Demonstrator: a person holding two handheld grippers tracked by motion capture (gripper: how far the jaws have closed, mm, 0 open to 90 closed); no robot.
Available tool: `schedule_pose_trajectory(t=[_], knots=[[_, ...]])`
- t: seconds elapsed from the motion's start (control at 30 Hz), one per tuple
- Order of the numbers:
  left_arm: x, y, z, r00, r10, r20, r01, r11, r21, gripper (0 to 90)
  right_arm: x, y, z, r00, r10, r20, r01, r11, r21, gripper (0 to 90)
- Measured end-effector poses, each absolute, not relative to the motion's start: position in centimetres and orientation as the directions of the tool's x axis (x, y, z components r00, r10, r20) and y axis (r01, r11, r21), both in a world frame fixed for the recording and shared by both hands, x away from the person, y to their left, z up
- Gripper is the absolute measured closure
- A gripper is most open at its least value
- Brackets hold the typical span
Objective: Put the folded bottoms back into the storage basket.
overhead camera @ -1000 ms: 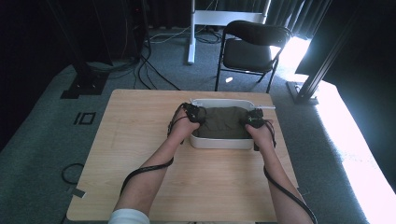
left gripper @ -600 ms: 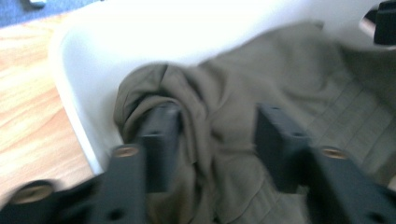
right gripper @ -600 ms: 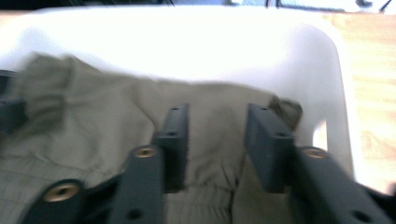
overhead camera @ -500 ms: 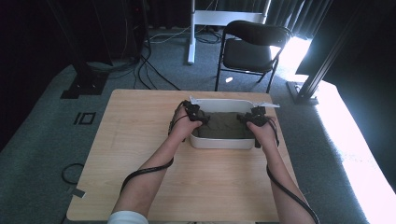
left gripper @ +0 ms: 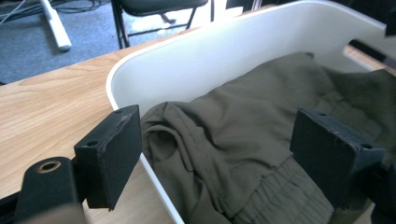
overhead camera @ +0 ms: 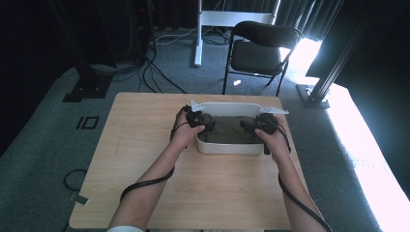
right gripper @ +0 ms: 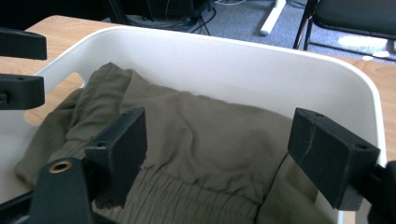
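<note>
We hold a gripper in each hand over the two ends of a white bin (overhead camera: 227,147) that sits toward the far right of the wooden table (overhead camera: 145,145). In the bin lies an olive-green garment (overhead camera: 227,129), crumpled, with a gathered elastic band showing along its near edge. Our left gripper (overhead camera: 209,126) hangs at the bin's left end; its jaws have just been opening and now stand spread wide. In the left gripper view (left gripper: 219,154) they straddle the bin's left wall (left gripper: 154,70), one jaw outside over the table, the other over the cloth (left gripper: 243,126), and neither pad presses on the fabric. Our right gripper (overhead camera: 247,127) hangs at the bin's right end, its jaws likewise just opened and spread. In the right gripper view (right gripper: 217,154) the garment (right gripper: 205,135) lies loose below and between the jaws, not pinched. A cable trails from each gripper back along our forearms. Beyond the table stands a black folding chair (overhead camera: 261,46) on grey carpet.
</note>
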State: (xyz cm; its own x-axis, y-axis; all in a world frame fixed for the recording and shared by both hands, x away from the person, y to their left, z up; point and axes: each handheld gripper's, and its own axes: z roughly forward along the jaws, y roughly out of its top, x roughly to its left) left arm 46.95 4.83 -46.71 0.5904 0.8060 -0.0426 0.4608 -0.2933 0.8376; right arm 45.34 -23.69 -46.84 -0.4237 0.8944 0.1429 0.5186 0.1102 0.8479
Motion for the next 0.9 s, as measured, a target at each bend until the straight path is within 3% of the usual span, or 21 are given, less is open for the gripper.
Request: schedule_pose_trajectory(t=[0.07, 0.27, 0.9], knots=[[46.5, 5.0, -46.6, 0.593, 0.804, -0.046, 0.455, -0.288, 0.842, 18.4, 45.1, -23.7, -46.8, -0.415, 0.895, 0.166, 0.515, 0.08, 0.854, 18.4], [44.9, 5.9, -46.3, 0.617, 0.786, -0.043, 0.438, -0.297, 0.848, 18.0, 43.9, -24.0, -46.7, -0.417, 0.903, 0.1, 0.464, 0.117, 0.878, 14.2], [41.5, 7.9, -46.1, 0.637, 0.77, -0.009, 0.384, -0.307, 0.871, 18.0, 40.5, -24.8, -46.4, -0.458, 0.885, 0.078, 0.445, 0.152, 0.883, 14.2]])
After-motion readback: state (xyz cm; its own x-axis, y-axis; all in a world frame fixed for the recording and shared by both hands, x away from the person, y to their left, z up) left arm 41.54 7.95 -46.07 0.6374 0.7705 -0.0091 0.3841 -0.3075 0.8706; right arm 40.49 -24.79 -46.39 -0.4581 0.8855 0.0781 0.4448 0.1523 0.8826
